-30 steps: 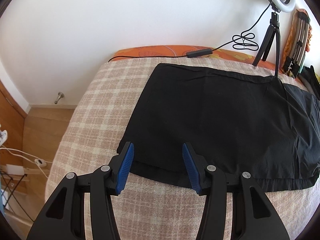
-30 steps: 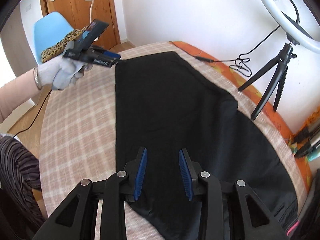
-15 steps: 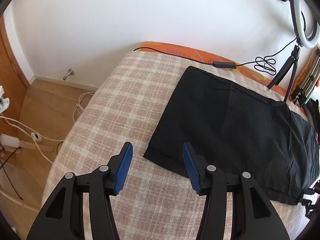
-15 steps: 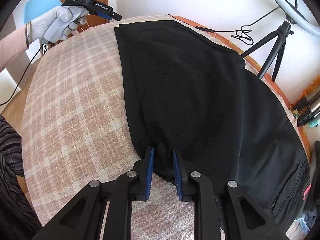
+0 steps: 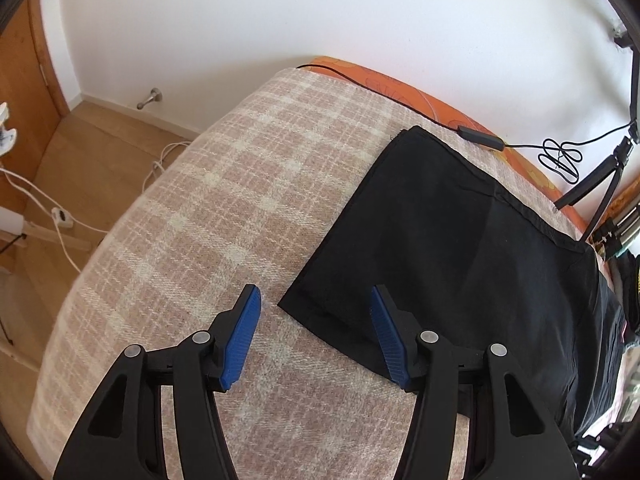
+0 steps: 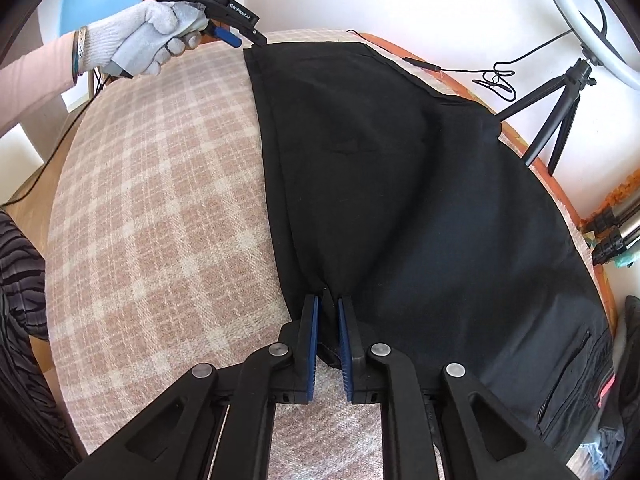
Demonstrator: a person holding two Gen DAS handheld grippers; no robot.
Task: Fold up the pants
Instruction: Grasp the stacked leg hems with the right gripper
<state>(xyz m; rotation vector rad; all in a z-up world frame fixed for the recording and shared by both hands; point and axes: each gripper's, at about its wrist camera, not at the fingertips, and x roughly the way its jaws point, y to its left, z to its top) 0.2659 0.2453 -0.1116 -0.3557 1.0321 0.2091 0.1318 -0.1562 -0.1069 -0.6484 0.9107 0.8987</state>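
**R gripper clamps pants edge, L open at far corner**

Black pants (image 6: 400,184) lie flat on the plaid blanket (image 6: 160,208), stretching along the bed's wall-side edge, hem corner toward the bed's end. R gripper (image 6: 328,316): jaws nearly closed, pinching a small ridge of fabric on the pants' near edge; 0.5 s ago the gap was a bit wider, 1 s ago it was wide open above the cloth. L gripper (image 5: 316,312): jaws wide apart, nothing held, straddling the near hem corner, one pad (image 5: 386,336) over fabric, other over blanket. Vs 0.5 s ago that corner sits more centred between the pads. In R view, gloved hand (image 6: 144,36) holds L gripper w/ its tip at the hem corner. Ring light tripod (image 6: 560,112) stands by the wall edge, cable (image 5: 480,138) alongside
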